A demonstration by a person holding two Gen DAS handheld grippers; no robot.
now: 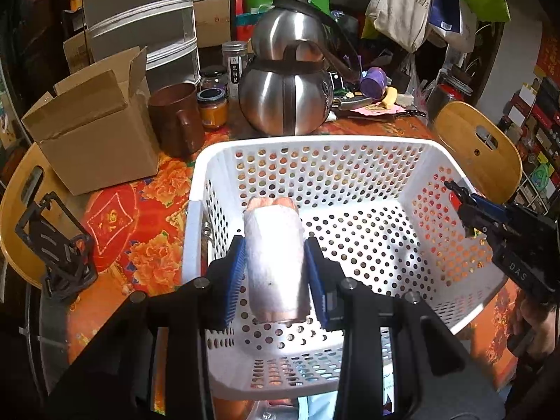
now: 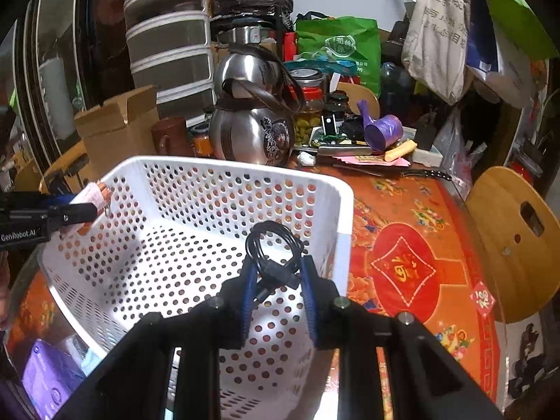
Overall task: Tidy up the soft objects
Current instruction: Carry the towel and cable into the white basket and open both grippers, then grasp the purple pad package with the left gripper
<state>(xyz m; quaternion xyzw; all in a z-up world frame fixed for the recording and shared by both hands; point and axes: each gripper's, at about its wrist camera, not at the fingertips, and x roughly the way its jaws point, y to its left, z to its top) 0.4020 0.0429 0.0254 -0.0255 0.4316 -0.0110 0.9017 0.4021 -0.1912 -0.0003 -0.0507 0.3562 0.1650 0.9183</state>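
**Both grippers loaded above the white basket**

In the left wrist view the left gripper (image 1: 274, 262) sits low in the centre of the frame, its blue pads clamped on either side of a rolled towel (image 1: 274, 255). The roll is pale, with a pinkish-orange layer showing at both ends, and it points away from the camera over the inside of the white perforated basket (image 1: 315, 147). Whether the towel touches the basket floor cannot be told. The basket fills the middle of the frame and stands on a table covered by a red and orange floral cloth (image 1: 154, 189).

At the right edge of that same frame the right gripper (image 1: 458, 199) reaches in over the basket's right wall, held by a hand (image 1: 535, 325) at the lower right.

In the right wrist view the right gripper (image 2: 276, 262) is at the lower centre, its blue pads closed on a coiled black cable (image 2: 273, 248) whose loop rises above the fingertips. The coil hangs over the basket (image 2: 245, 171), near its right wall. At the left edge of this frame the left gripper (image 2: 84, 210) appears with the towel (image 2: 94, 192) by the basket's left rim.

Behind the basket, in the upper half of both views, stand two stacked steel kettles (image 1: 287, 101), a brown mug (image 1: 175, 119) and an open cardboard box (image 1: 94, 129) to the left, amid other clutter.
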